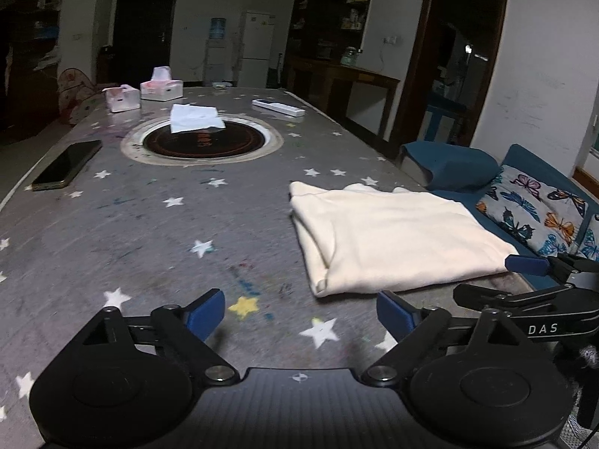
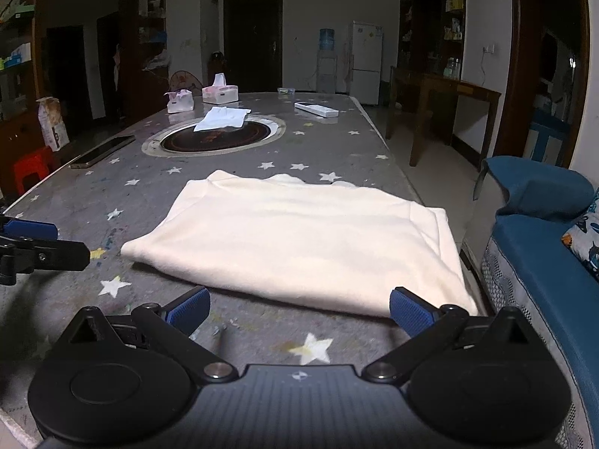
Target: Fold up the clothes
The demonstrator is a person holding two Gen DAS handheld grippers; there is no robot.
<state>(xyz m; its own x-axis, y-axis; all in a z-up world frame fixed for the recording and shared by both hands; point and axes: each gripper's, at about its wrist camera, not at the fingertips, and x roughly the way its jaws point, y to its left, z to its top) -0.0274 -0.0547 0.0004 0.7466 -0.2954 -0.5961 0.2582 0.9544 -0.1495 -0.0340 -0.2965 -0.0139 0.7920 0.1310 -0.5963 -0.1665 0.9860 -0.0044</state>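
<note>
A cream garment (image 2: 299,239) lies folded into a flat rectangle on the grey star-print table (image 2: 239,321), near its right edge. My right gripper (image 2: 299,312) hovers just in front of the garment's near edge, jaws wide open and holding nothing. In the left wrist view the same garment (image 1: 397,239) sits to the right of my left gripper (image 1: 301,312), which is open over bare tabletop (image 1: 149,247) with nothing between its blue pads. The right gripper's blue fingertip (image 1: 526,265) shows at the garment's near right corner, apart from the cloth.
Farther back lie a round inset hotplate (image 1: 202,142) with a white tissue (image 1: 194,118), a dark phone (image 1: 67,164) at left, two tissue boxes (image 1: 161,88) and a white remote (image 1: 279,107). A blue sofa with a butterfly cushion (image 1: 535,209) borders the table's right edge.
</note>
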